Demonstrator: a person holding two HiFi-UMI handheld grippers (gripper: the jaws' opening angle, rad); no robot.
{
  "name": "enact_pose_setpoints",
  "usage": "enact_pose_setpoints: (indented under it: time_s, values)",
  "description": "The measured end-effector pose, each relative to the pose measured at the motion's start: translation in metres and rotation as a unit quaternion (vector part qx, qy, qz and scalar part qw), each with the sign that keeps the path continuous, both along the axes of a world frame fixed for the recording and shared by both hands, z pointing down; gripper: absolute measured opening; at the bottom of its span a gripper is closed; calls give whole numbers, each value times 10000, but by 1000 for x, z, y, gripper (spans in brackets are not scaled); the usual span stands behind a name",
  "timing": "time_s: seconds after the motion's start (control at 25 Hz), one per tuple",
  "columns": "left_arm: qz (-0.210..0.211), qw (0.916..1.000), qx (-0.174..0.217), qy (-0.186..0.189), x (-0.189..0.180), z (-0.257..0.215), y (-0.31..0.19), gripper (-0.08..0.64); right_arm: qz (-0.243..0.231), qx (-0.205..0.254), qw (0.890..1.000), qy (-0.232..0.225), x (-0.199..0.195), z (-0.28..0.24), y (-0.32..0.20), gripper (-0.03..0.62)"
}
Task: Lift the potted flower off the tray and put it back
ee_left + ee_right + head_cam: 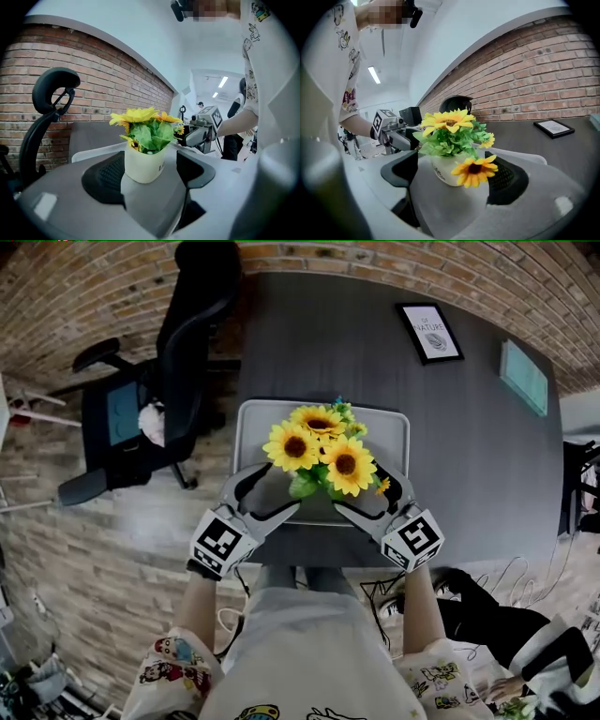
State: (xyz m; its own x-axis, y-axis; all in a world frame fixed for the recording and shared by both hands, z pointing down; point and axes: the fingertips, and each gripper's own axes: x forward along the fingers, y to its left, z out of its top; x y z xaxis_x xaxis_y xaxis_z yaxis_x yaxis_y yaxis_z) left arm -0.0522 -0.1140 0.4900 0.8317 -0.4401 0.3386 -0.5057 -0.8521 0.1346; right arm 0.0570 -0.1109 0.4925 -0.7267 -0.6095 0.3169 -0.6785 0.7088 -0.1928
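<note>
1. Yellow blooms dead centre: the potted sunflower stands upright over the grey tray on the dark table, at 12 o'clock from the person.
2. Left gripper sits at 7 o'clock of the blooms and right gripper at 5 o'clock. They are 2 mirror images, and neither looks nearer.
3. Left gripper view: jaws spread wide, with the white pot framed between them. No pad is visibly pressing on it.
4. Right gripper view: same story. The jaws are wide apart with daylight either side of the pot, and 1 bloom droops over the front.
5. The pot's base hides behind the gripper bodies. It looks settled on the tray, but I can't confirm contact.
6. My read: everything turns on that vertical pot axis sitting midway between the 2 open pairs of jaws. Closing in evenly from 7 and 5 o'clock should keep it from tipping.
</note>
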Motion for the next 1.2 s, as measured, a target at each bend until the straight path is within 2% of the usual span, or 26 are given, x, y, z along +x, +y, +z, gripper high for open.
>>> enact_pose_setpoints:
  time_s: [0.24,0.48,0.64,0.8,0.92,1.04,1.2]
  values:
    - [-138,9997,38,202,-6,-29,16,351,329,168,9993,-36,17,-24,10,442]
    - [-254,9984,293,422,-6,-67,28,339,567,569,9968,-28,30,-64,20,442]
    - [-389,9949,575,738,-2,-105,27,312,644,922,9936,-57,33,-99,24,434]
    - [-521,9898,911,959,2,-138,28,280,667,1358,9883,-169,33,-135,28,350]
    - [-607,9886,888,1049,4,-155,32,235,645,1588,9848,-284,30,-157,30,323]
    - [-636,9881,858,1105,7,-167,37,213,604,1665,9830,-481,26,-169,32,233]
    - [-909,9846,984,1125,4,-179,34,166,591,1684,9820,-619,23,-177,34,136]
